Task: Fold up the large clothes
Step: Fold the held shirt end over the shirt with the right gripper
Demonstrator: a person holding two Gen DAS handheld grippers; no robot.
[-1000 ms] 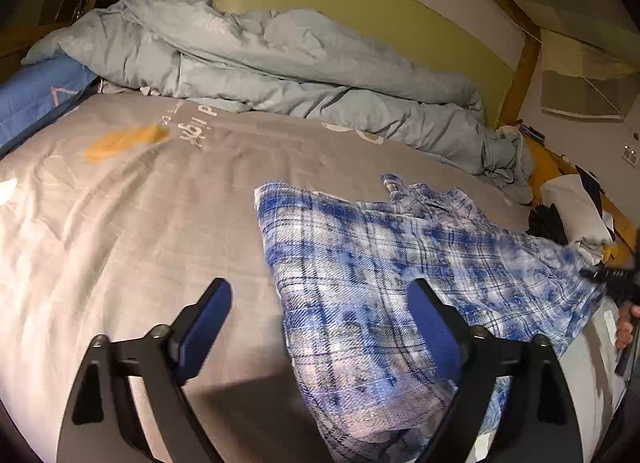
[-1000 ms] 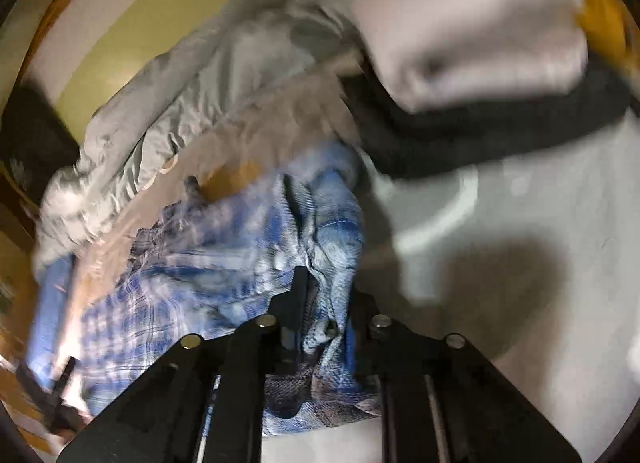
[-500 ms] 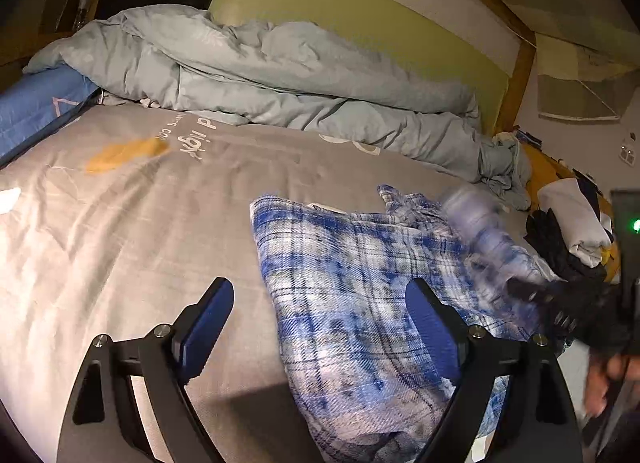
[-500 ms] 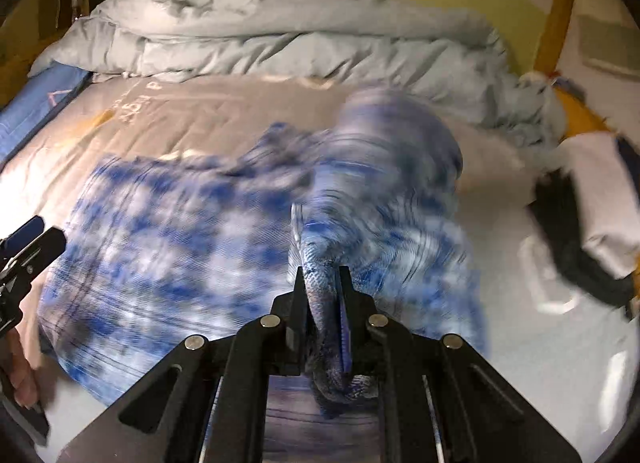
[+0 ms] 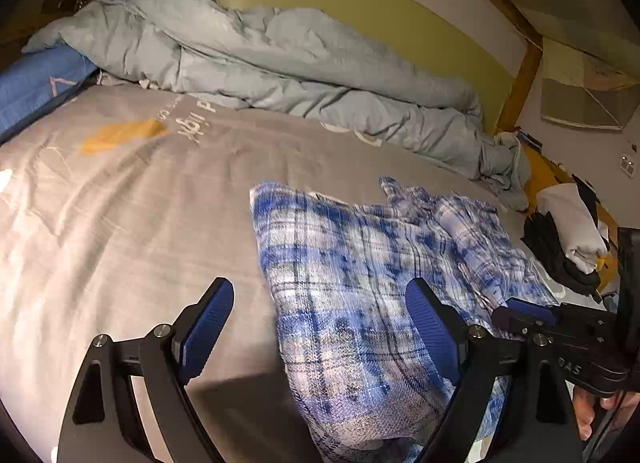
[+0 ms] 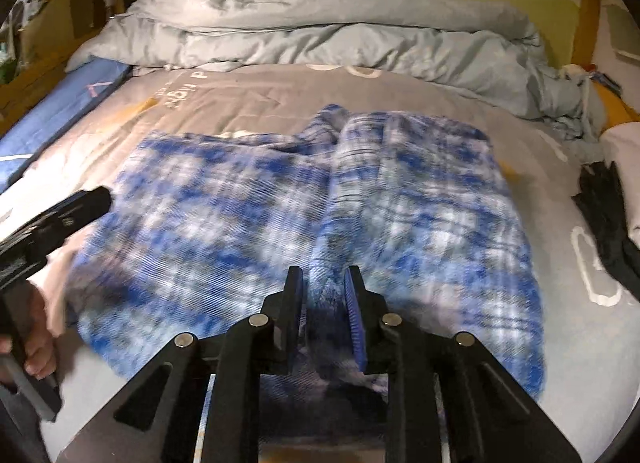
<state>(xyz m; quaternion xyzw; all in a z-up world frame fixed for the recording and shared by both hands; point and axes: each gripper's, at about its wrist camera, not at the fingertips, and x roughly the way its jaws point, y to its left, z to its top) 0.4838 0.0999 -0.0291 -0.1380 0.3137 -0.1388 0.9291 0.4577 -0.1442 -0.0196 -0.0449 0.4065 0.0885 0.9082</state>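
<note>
My two wrist views look down-forward across the bed (image 5: 120,223) toward the headboard; both share the plaid shirt (image 5: 360,263), close.

Blue plaid shirt (image 6: 248,223) spread on grey bedsheet (image 6: 260,103), right gripper (image 6: 324,295) just opening, folded sleeve between its jaws, crumpled duvet (image 6: 320,31) beyond shirt, left gripper (image 6: 72,211) at shirt's left edge
</note>
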